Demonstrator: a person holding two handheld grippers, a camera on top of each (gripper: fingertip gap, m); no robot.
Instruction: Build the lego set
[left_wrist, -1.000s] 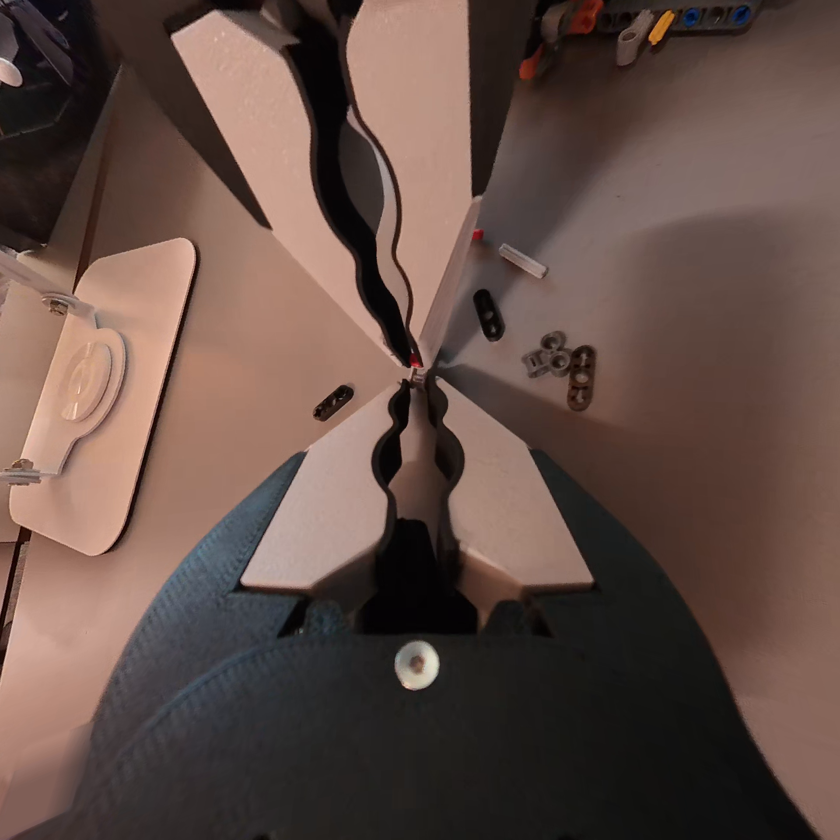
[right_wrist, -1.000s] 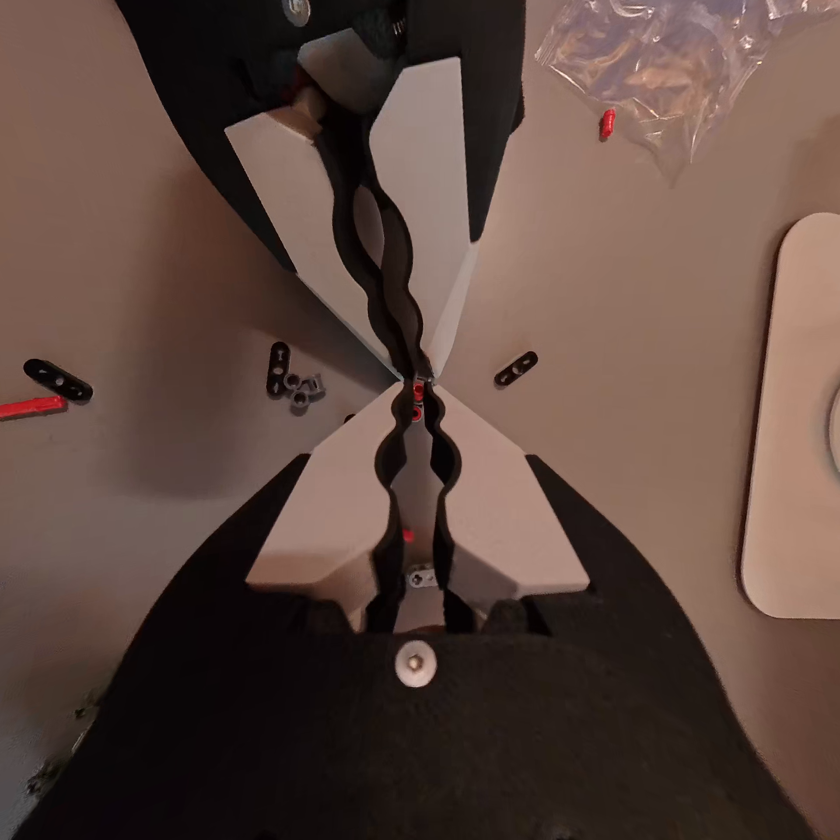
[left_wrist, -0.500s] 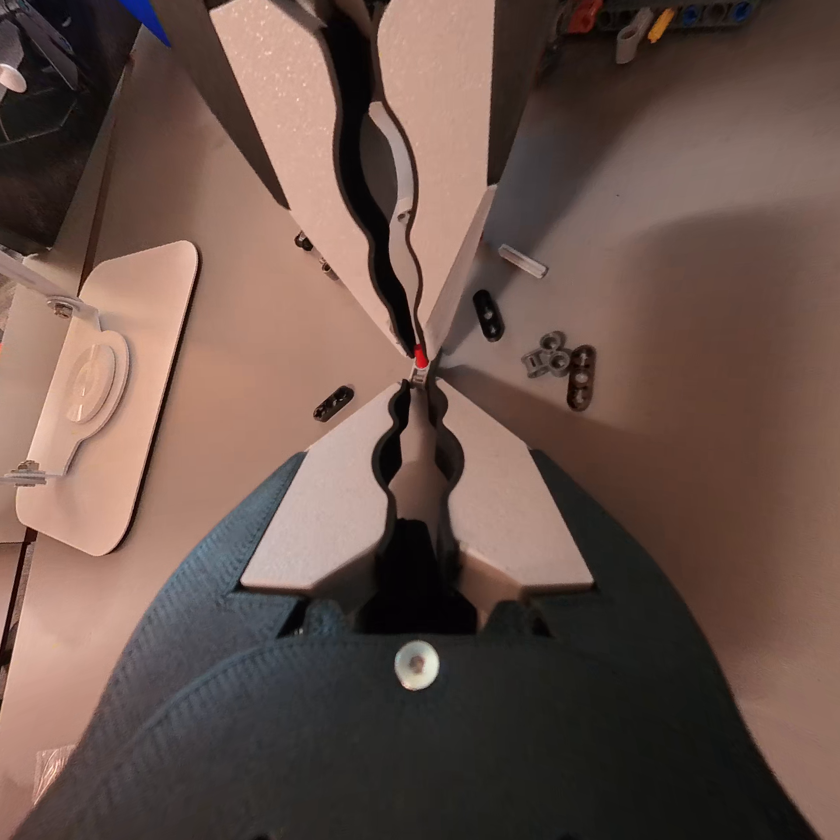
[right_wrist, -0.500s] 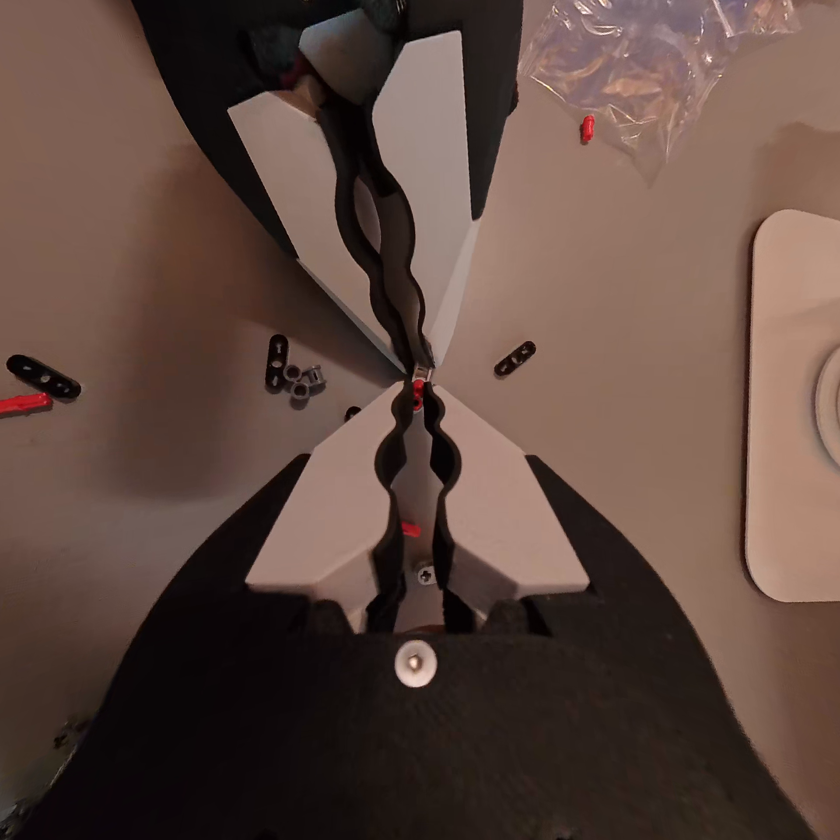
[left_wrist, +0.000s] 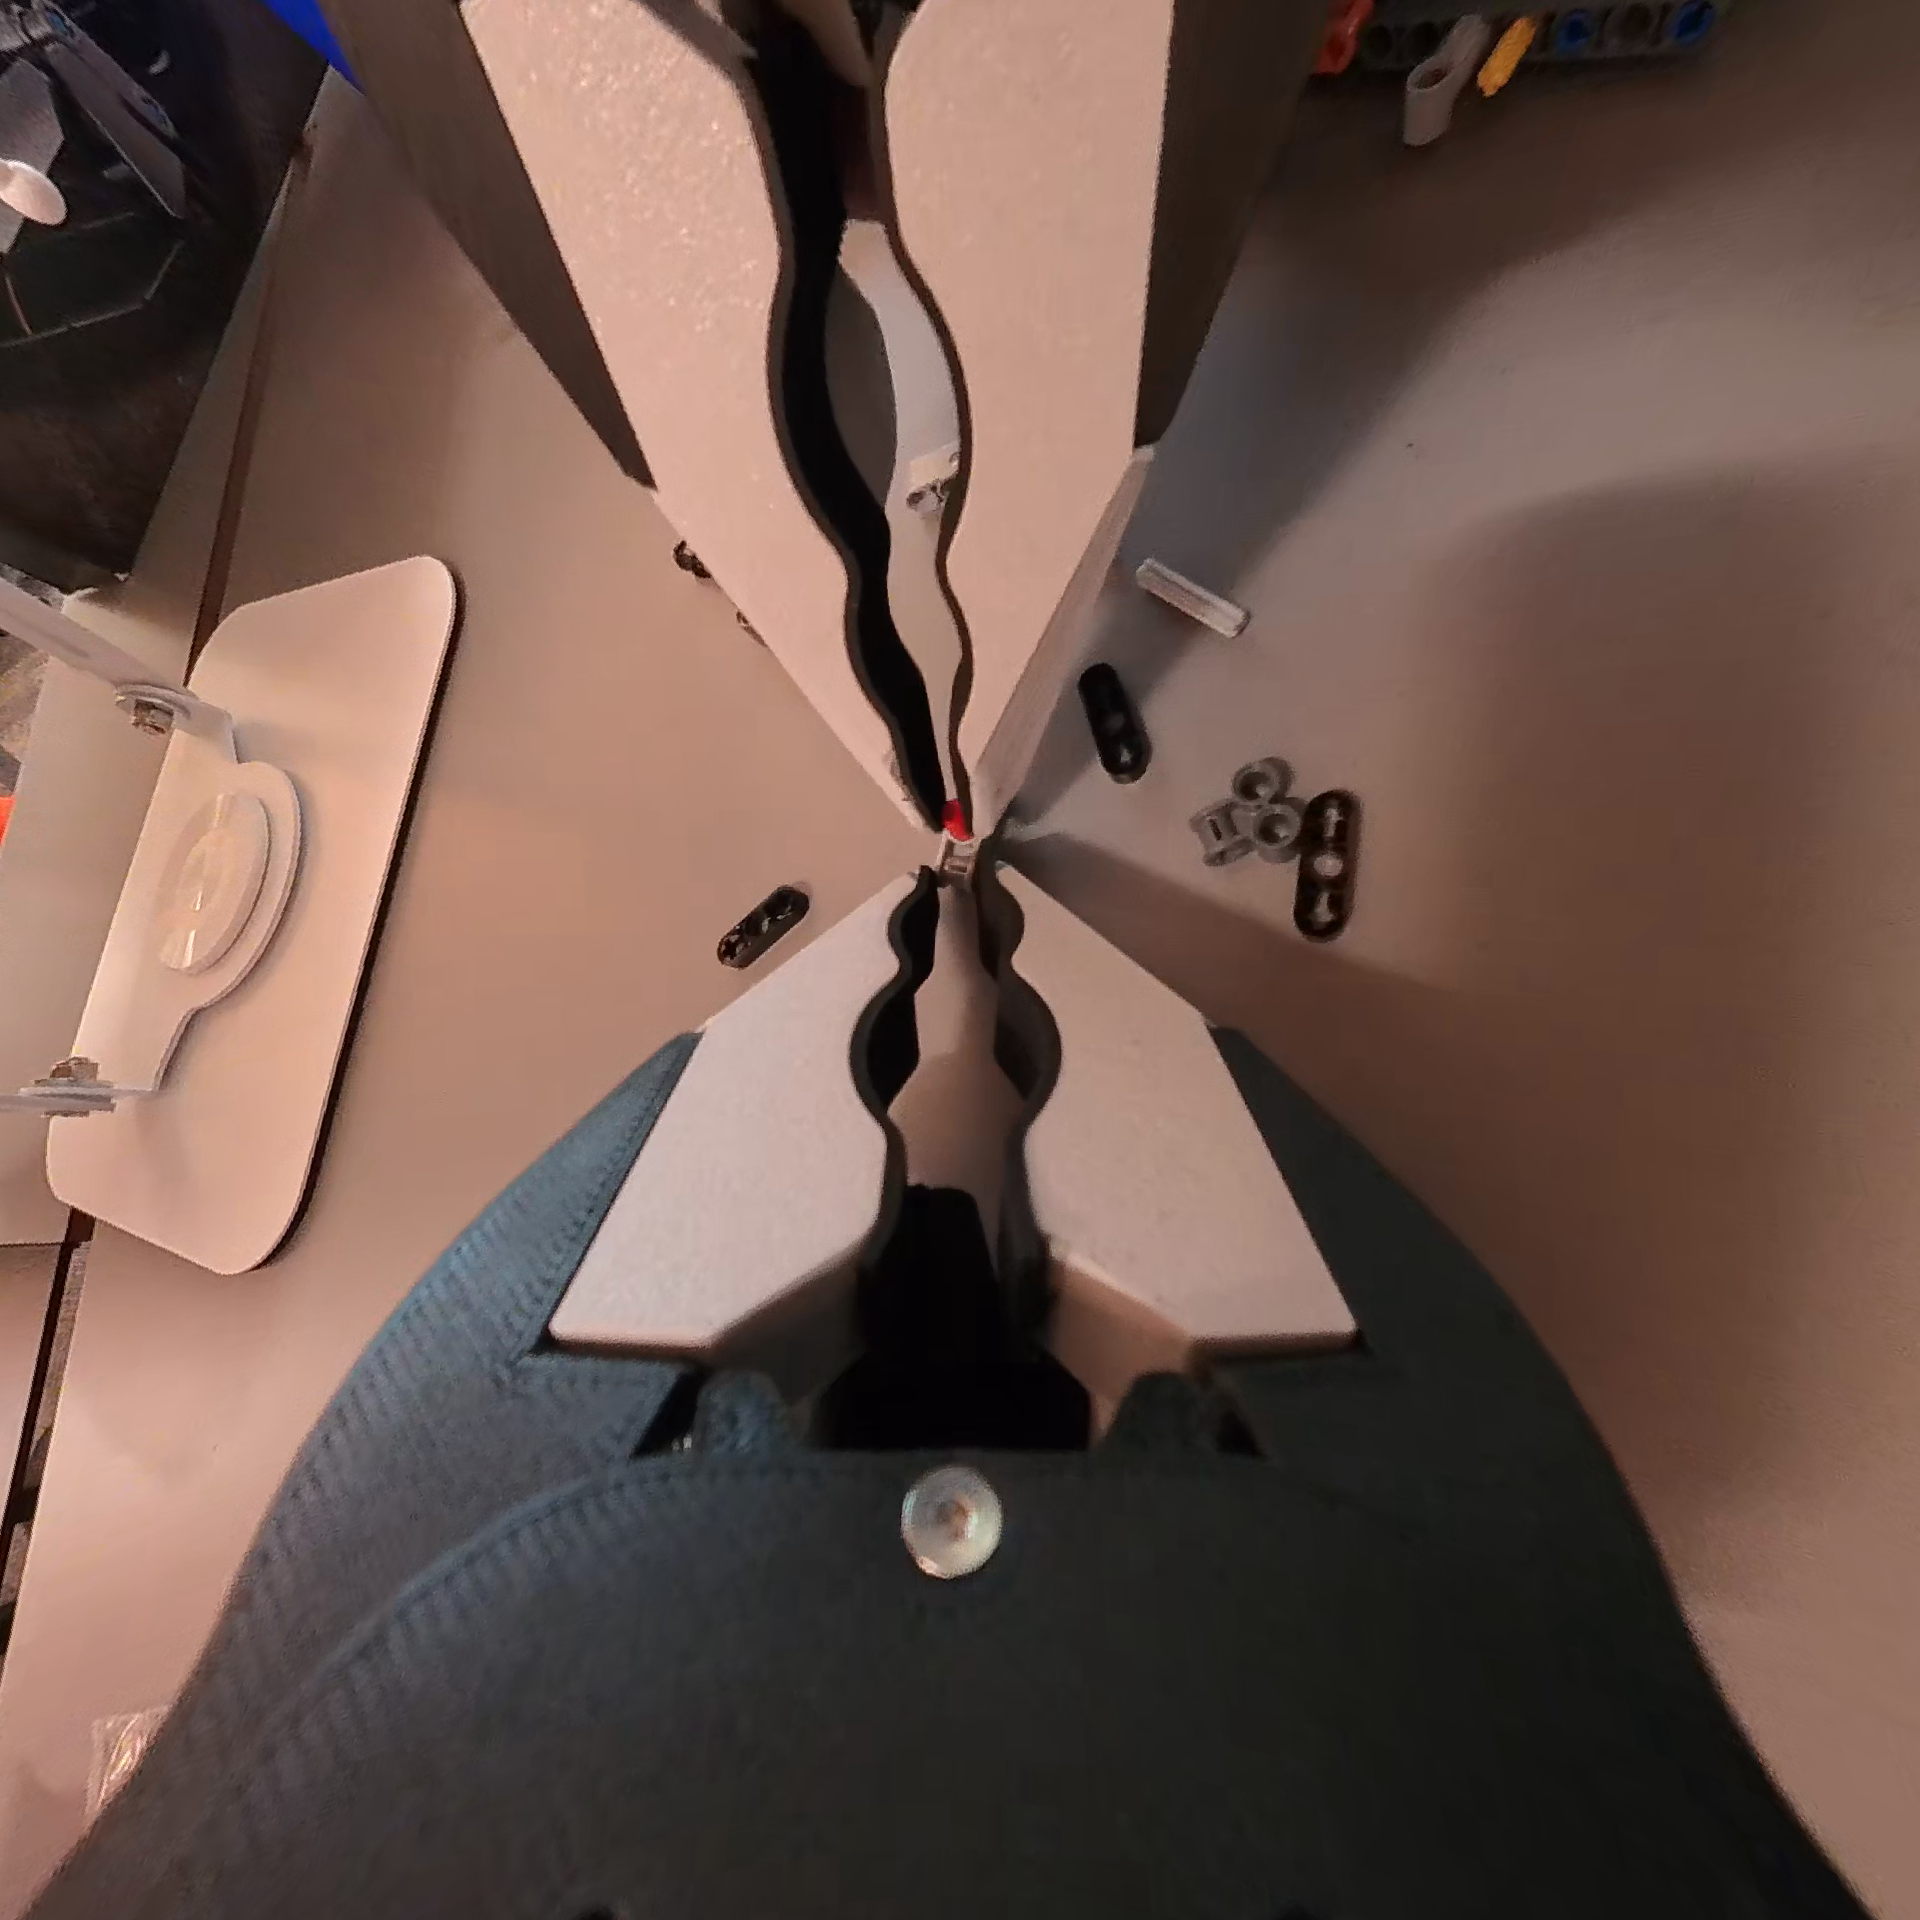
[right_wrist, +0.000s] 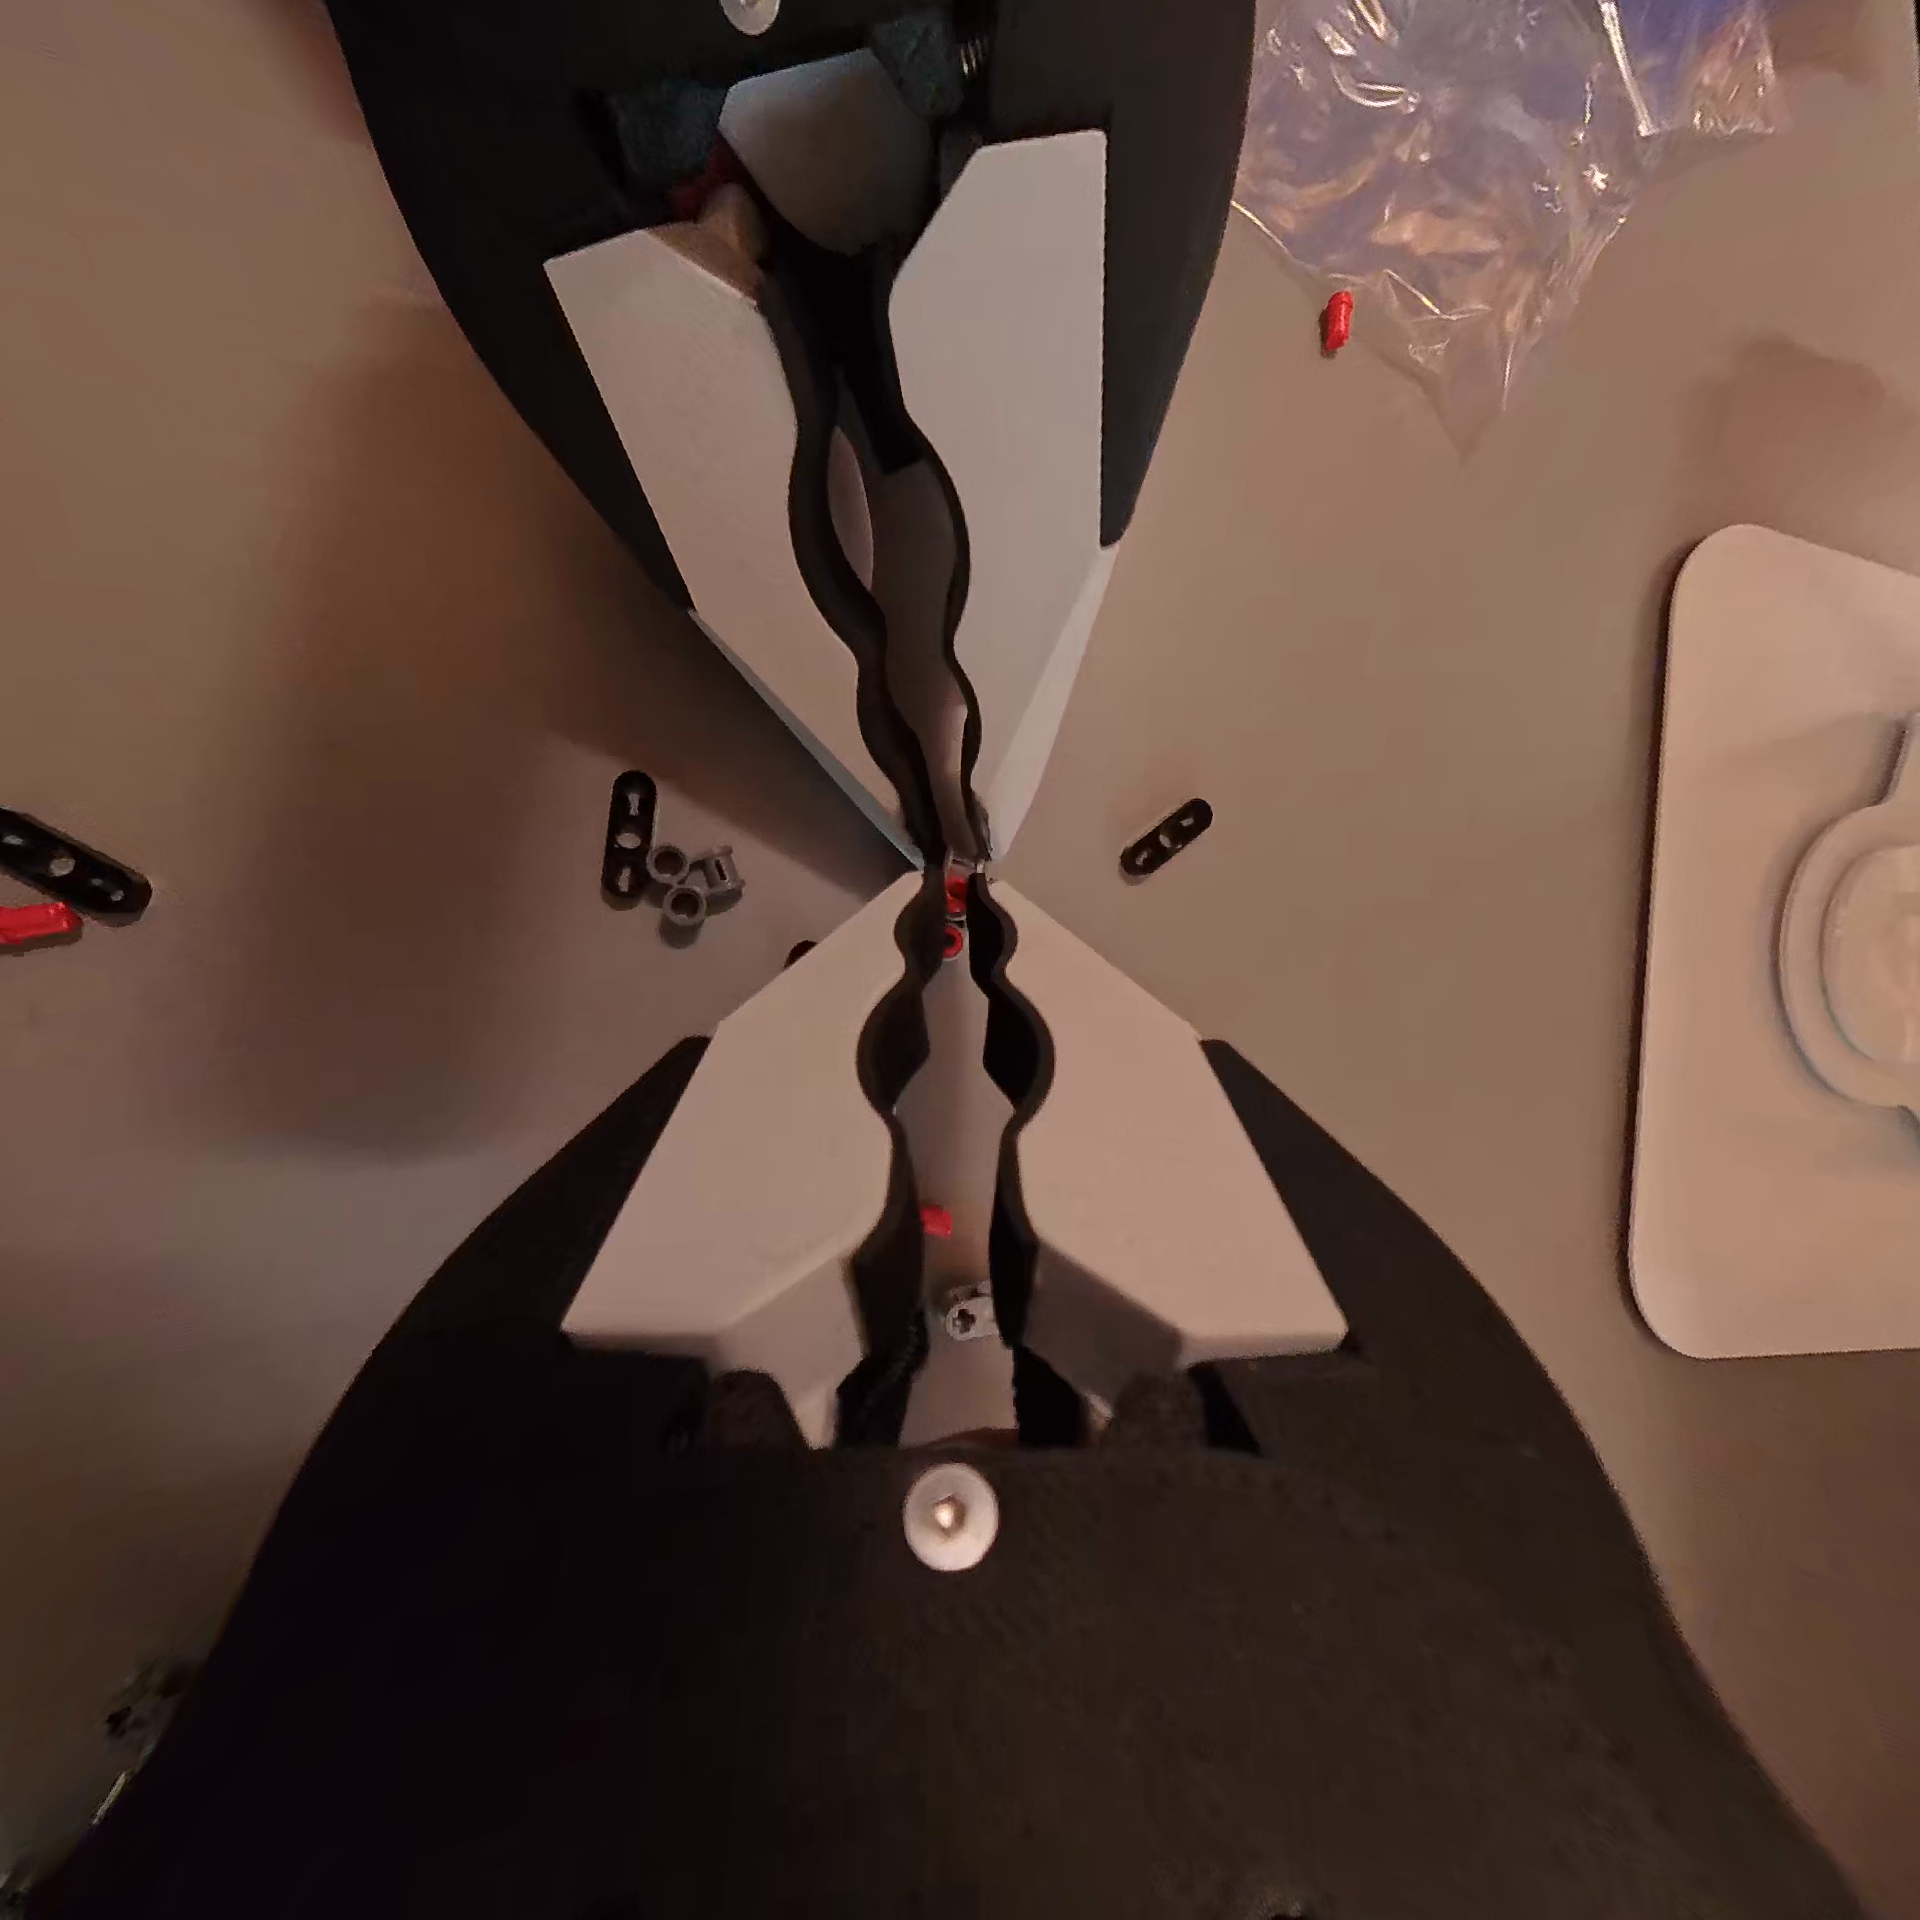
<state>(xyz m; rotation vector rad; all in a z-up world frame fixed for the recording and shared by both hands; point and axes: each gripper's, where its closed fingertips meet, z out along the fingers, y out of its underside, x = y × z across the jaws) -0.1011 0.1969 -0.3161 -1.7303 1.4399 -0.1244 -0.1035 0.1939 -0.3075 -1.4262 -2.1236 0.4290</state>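
Observation:
In the left wrist view my left gripper (left_wrist: 948, 883) is shut on a small grey lego piece (left_wrist: 958, 856) above the table. My right gripper (left_wrist: 951, 800) comes in from the top, tip to tip with it, and is shut on a small red pin (left_wrist: 954, 818) that meets the grey piece. In the right wrist view my right gripper (right_wrist: 948, 894) holds the red pin (right_wrist: 953, 891) between its tips. The left gripper (right_wrist: 951, 842) faces it from above with the grey piece (right_wrist: 971, 860). How far the pin sits in the piece is hidden.
Loose parts lie on the table: black short beams (left_wrist: 1114, 722) (left_wrist: 1327, 864) (left_wrist: 764, 925), grey connectors (left_wrist: 1252, 810), a grey axle (left_wrist: 1190, 610). A white base plate (left_wrist: 249, 904) stands at the left, a part-built assembly (left_wrist: 1507, 31) at the far right. A plastic bag (right_wrist: 1455, 177) and a spare red pin (right_wrist: 1337, 317) lie near it. Only a small space, under 4 cm, lies between the two pairs of fingers. The white base plate (left_wrist: 249, 904) is about 25 centimetres from both grippers' fingertips. Seen from the right wrist view (right_wrist: 1833, 923) as well.
The right gripper has swung more upright and to the right in the left wrist view. The red pin now shows more clearly between the two sets of tips.

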